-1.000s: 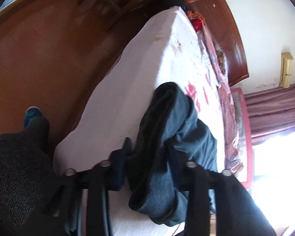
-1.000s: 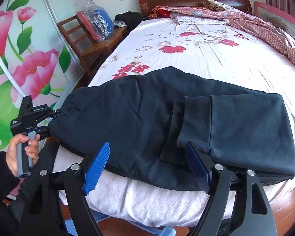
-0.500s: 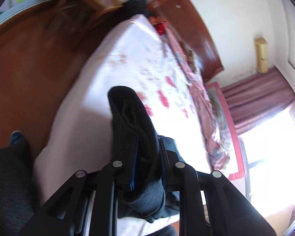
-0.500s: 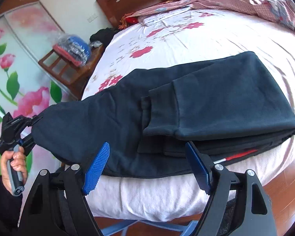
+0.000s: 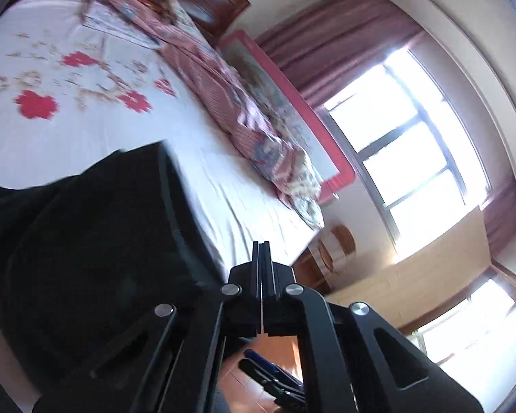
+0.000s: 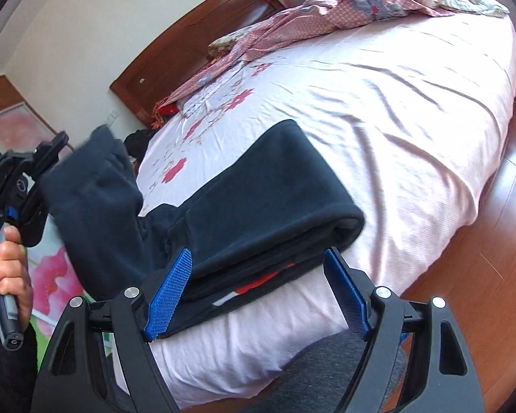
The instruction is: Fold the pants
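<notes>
Dark navy pants (image 6: 258,203) lie partly folded along the near edge of the bed (image 6: 412,110). Their left end (image 6: 96,199) is lifted off the mattress and hangs from my left gripper (image 6: 48,158), seen at the far left of the right wrist view. In the left wrist view the left gripper (image 5: 262,261) has its jaws pressed together, and the dark pants (image 5: 86,261) fill the lower left. My right gripper (image 6: 258,292) is open, its blue pads either side of the folded edge, holding nothing.
A pink patterned quilt (image 6: 344,13) is bunched at the far side of the bed, by the wooden headboard (image 6: 196,44). Wooden floor (image 6: 492,268) lies to the right. A window (image 5: 406,144) with curtains and a chair (image 5: 340,241) stand beyond the bed's end.
My left gripper has closed on the pants' left end and lifted it, swinging toward the right. The right gripper stayed open and shifted closer to the folded edge.
</notes>
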`<state>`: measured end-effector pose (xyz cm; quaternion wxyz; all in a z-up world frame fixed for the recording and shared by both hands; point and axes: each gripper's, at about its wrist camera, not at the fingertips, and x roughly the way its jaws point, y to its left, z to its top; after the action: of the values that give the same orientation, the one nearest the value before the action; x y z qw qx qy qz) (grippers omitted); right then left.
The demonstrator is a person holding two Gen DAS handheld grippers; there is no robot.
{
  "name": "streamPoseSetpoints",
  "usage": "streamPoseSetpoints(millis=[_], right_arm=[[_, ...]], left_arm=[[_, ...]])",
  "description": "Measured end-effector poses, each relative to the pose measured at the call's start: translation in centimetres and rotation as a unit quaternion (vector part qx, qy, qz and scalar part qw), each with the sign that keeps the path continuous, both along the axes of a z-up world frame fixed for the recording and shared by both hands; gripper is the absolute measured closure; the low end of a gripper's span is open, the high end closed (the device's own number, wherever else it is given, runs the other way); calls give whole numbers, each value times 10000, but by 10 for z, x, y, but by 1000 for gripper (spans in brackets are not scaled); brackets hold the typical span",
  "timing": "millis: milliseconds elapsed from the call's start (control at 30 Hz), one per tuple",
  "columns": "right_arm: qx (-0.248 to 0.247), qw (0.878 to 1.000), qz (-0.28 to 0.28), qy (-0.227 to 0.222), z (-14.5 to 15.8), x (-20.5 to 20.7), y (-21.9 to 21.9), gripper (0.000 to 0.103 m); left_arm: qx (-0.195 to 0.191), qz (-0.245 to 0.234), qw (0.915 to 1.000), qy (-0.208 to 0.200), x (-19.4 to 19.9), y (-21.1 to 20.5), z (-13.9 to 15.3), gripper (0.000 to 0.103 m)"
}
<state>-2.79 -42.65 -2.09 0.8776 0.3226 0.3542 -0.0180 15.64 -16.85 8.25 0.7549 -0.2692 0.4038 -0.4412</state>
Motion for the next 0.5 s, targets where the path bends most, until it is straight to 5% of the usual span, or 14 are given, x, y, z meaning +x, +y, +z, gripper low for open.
streamPoseSetpoints(millis=[67,133,267,300,367,500], right_arm=[[98,9996,-221,116,-8,-8,-13,25],[264,9986,-400,200,-14,-15,-26,25],[683,9972,-284,-89,-8,-12,-34,25],[928,9953,-219,-139,-9,-5,-34,25],[1420,9895,60,-279,-11,19,-27,25],[1631,9859,333,-150,-21,71,-3,25]], left_arm=[[591,-526,9965,-280,-8,-59,-18,103],[686,-811,9935,405,-12,-89,-51,103],[1090,-1001,9879,466,-46,-79,-70,99],[1170,-963,9876,417,-56,-66,-68,83],[1482,-496,9877,27,-67,-24,-58,22],[2361,370,9677,-810,-63,47,-37,2]])
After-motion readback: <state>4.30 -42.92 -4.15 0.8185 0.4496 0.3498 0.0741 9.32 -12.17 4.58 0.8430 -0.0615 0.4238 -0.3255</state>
